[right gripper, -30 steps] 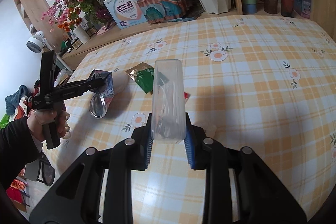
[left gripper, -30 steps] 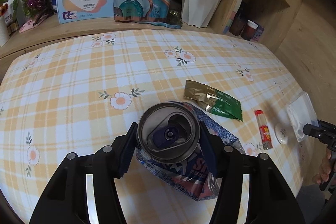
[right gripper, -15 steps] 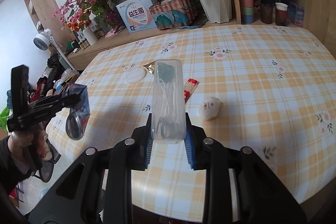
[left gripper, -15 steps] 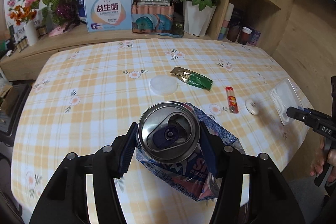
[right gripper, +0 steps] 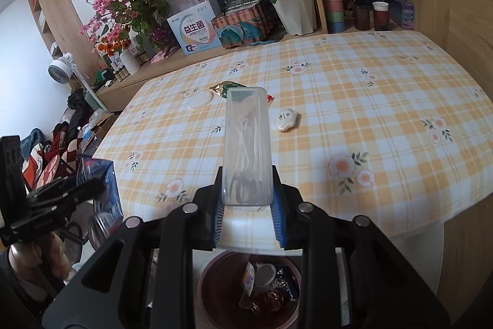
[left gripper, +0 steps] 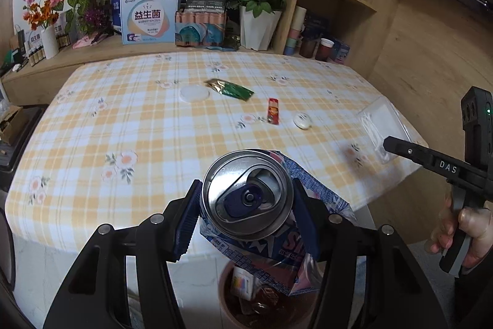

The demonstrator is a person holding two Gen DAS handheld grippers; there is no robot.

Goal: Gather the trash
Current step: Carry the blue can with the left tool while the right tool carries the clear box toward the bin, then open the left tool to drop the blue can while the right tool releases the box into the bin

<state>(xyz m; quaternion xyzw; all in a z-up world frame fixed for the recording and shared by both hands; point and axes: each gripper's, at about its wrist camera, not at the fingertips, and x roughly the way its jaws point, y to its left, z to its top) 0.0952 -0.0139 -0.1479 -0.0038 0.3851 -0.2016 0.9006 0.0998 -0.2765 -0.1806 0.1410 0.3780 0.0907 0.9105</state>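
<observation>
**Two catches poised above the bin**

At the bottom of the frame, the left hand-held gripper (left gripper: 246, 202) is clamped on a silver-topped can (left gripper: 248, 199) together with a crumpled blue snack wrapper (left gripper: 289, 248), both hanging over the open trash bin (left gripper: 226, 295) below the counter (left gripper: 123, 125) edge. In the right wrist view, the right hand-held gripper (right gripper: 248, 205) pinches a clear plastic box (right gripper: 247, 144) by its near end, directly above the same bin (right gripper: 206, 276), which already holds cups and wrappers. A clean drop probably means centring each load over the bin mouth before parting the fingers; the wrapper may cling to the pads. The can looks rigid, its tab opened; the box is translucent with pale strands inside. Farther up the frame, a green foil packet (left gripper: 234, 89), red sachet (left gripper: 273, 110), white lid (left gripper: 194, 94) and small white pebble-like item (left gripper: 302, 120) lie uncollected on the checked cloth.
</observation>
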